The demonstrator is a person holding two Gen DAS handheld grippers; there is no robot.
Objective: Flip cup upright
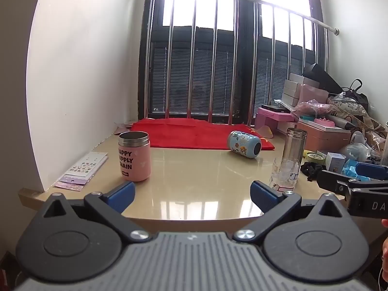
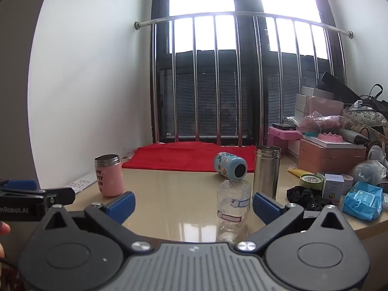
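Note:
A light-blue cartoon-print cup lies on its side at the edge of a red cloth, its dark end toward me; it also shows in the right wrist view. My left gripper is open and empty at the table's near edge, well short of the cup. My right gripper is open and empty, with a clear cartoon-print glass standing upright between its fingers, close to the right one. The glass shows in the left wrist view too.
A pink steel-rimmed cup stands upright at the left beside sticker sheets. A tall steel and glass tumbler stands behind the clear glass. Boxes, bags and small packets crowd the right side. The beige table ends at a window railing.

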